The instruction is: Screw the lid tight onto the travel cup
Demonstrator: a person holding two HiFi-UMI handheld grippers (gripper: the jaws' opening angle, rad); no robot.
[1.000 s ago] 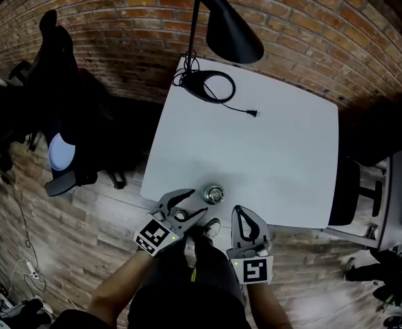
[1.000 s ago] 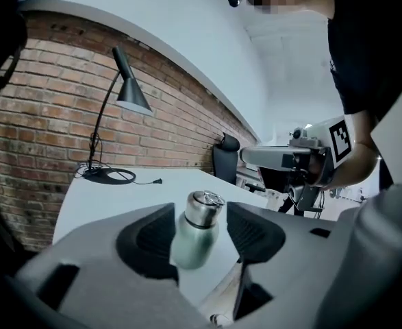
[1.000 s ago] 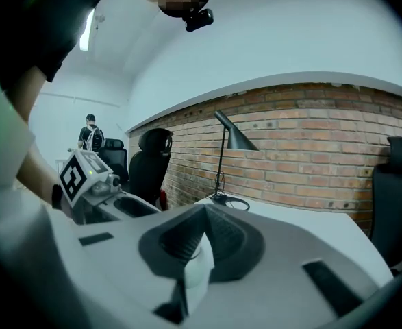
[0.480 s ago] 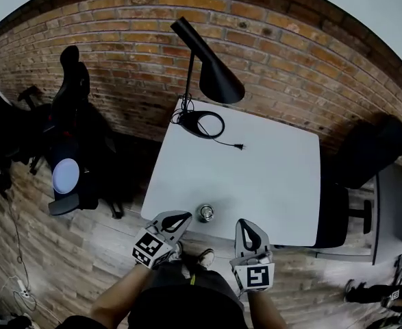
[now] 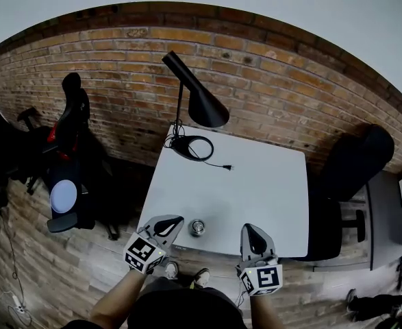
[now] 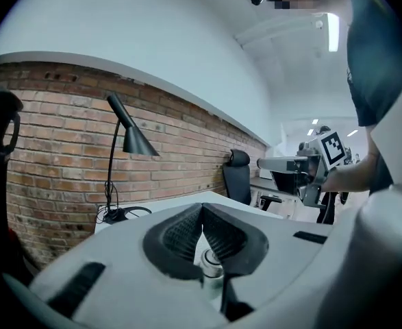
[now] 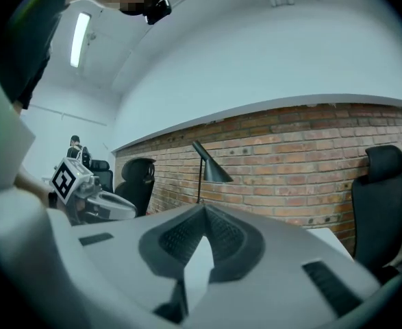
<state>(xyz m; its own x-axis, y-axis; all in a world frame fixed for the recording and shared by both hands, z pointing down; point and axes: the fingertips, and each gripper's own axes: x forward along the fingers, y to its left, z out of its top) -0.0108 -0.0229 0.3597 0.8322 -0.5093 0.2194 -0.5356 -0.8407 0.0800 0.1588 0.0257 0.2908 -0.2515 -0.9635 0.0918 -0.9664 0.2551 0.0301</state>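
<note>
The silver travel cup (image 5: 197, 227) stands upright near the front edge of the white table (image 5: 255, 184), its lid on top. My left gripper (image 5: 176, 220) is just left of the cup, apart from it, jaws shut and empty. In the left gripper view the cup (image 6: 211, 260) shows below the closed tips of the left gripper (image 6: 202, 208). My right gripper (image 5: 248, 229) hovers at the table's front edge to the cup's right, shut with nothing held. In its own view the right gripper (image 7: 204, 210) has its pads together.
A black desk lamp (image 5: 195, 103) stands at the table's back left, its cord (image 5: 218, 164) trailing on the top. A black office chair (image 5: 70, 125) stands left of the table and another chair (image 5: 355, 160) at its right. A brick wall runs behind.
The left gripper's jaws have closed from wide open. Both grippers have drawn back from the cup toward the table's front edge, and the head view now sits higher and farther away.
</note>
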